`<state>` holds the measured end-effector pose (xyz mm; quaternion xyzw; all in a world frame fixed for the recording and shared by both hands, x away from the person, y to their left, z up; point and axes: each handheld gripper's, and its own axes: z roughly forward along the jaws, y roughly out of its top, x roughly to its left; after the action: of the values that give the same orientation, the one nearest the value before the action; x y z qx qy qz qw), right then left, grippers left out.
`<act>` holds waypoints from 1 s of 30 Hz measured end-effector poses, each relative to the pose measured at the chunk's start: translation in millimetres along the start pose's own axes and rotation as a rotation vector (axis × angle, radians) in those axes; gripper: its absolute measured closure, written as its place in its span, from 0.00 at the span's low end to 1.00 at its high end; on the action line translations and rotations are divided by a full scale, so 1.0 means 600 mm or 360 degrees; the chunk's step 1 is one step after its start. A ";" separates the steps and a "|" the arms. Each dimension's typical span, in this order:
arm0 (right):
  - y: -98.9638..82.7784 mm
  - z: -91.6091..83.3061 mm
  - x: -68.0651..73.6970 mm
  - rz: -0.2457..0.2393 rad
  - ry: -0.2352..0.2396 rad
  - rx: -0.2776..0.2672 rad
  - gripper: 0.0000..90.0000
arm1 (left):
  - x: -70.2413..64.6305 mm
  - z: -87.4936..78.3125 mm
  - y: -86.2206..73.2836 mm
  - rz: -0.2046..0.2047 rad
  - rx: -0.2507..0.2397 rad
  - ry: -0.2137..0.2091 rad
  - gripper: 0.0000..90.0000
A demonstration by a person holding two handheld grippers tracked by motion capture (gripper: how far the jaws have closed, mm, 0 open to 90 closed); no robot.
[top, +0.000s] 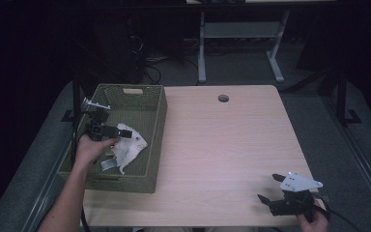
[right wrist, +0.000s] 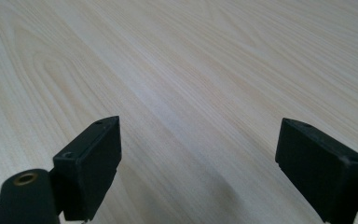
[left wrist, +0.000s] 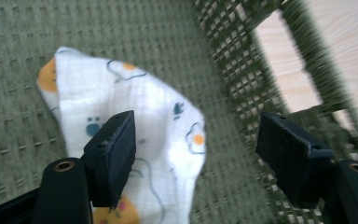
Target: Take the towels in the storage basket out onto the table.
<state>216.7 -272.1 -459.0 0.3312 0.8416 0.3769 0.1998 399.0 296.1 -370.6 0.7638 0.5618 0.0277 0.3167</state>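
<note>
A white cloth printed with small orange and blue figures lies crumpled on the floor of a green woven basket. In the left gripper view the cloth spreads under the jaws, its right edge lying in the gap between them. My left gripper is down inside the basket, just above the cloth, and its jaws stand apart without pressing on the fabric. My right gripper rests low at the table's near right corner, open, with bare wood between its jaws.
The basket stands on the left end of the light wooden table, its mesh wall close to the right of my left gripper. A round cable hole sits near the far edge. Another desk's white legs stand beyond.
</note>
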 end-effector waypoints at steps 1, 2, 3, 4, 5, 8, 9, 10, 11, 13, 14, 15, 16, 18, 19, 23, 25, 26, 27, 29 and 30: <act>0.000 0.000 0.000 -0.0001 0.0000 0.0003 0.16 | 0.001 0.004 0.000 0.0003 0.0035 0.0027 0.33; 0.000 0.000 0.000 -0.0002 0.0001 0.0004 0.16 | 0.002 0.009 0.000 0.0011 0.0068 0.0055 0.33; 0.000 0.000 0.000 -0.0003 0.0002 0.0001 0.16 | 0.002 0.014 -0.001 0.0008 0.0104 0.0081 0.35; 0.000 0.000 0.000 -0.0004 0.0002 -0.0002 0.16 | 0.001 0.019 -0.002 0.0008 0.0135 0.0104 0.38; 0.000 0.000 0.000 -0.0004 0.0002 -0.0002 0.16 | 0.001 0.019 -0.002 0.0008 0.0135 0.0104 0.40; -0.001 -0.001 -0.001 -0.0008 0.0002 -0.0006 0.16 | -0.002 0.039 -0.005 -0.0004 0.0247 0.0187 0.42; -0.001 -0.001 -0.001 -0.0008 0.0002 -0.0006 0.16 | -0.002 0.039 -0.005 -0.0004 0.0247 0.0187 0.42; 0.000 0.000 0.000 -0.0002 0.0002 -0.0006 0.16 | -0.003 0.048 -0.006 0.0011 0.0293 0.0255 0.42; 0.000 0.000 0.000 -0.0001 0.0004 -0.0002 0.16 | -0.003 0.052 -0.006 0.0025 0.0317 0.0273 0.42; 0.000 0.000 0.000 -0.0001 0.0006 0.0001 0.16 | -0.004 0.057 -0.006 0.0043 0.0339 0.0300 0.43; 0.000 0.000 0.000 -0.0004 0.0006 0.0002 0.16 | -0.005 0.063 -0.008 0.0055 0.0365 0.0327 0.43; 0.000 0.000 0.000 -0.0007 0.0006 -0.0004 0.16 | -0.006 0.068 -0.009 0.0064 0.0385 0.0326 0.44; -0.001 -0.001 -0.001 -0.0016 0.0004 -0.0007 0.16 | -0.006 0.071 -0.010 0.0071 0.0400 0.0330 0.46; -0.001 -0.001 -0.001 -0.0015 0.0004 -0.0008 0.16 | -0.006 0.075 -0.009 0.0066 0.0416 0.0331 0.47; -0.001 -0.001 -0.001 -0.0017 0.0004 -0.0007 0.16 | -0.005 0.075 -0.008 0.0072 0.0413 0.0335 0.46; -0.001 -0.001 -0.001 -0.0016 0.0004 -0.0008 0.16 | -0.004 0.076 -0.006 0.0073 0.0432 0.0350 0.52; -0.001 -0.001 -0.001 -0.0007 0.0008 -0.0008 0.16 | -0.002 0.081 -0.009 0.0064 0.0434 0.0352 0.53; -0.001 -0.001 -0.001 -0.0005 0.0011 -0.0012 0.16 | -0.002 0.083 -0.010 0.0067 0.0439 0.0352 0.52; -0.001 -0.001 -0.001 -0.0017 0.0012 -0.0010 0.16 | -0.003 0.085 -0.011 0.0068 0.0448 0.0362 0.52; -0.001 -0.001 0.000 -0.0019 0.0016 -0.0003 0.16 | -0.003 0.085 -0.011 0.0082 0.0459 0.0367 0.55; 0.000 0.000 0.002 -0.0013 0.0020 -0.0001 0.16 | -0.005 0.086 -0.012 0.0086 0.0464 0.0376 0.58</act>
<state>215.7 -271.6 -459.1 0.3254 0.8441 0.3783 0.1960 412.6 271.3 -414.3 0.8078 0.5723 0.0442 0.1336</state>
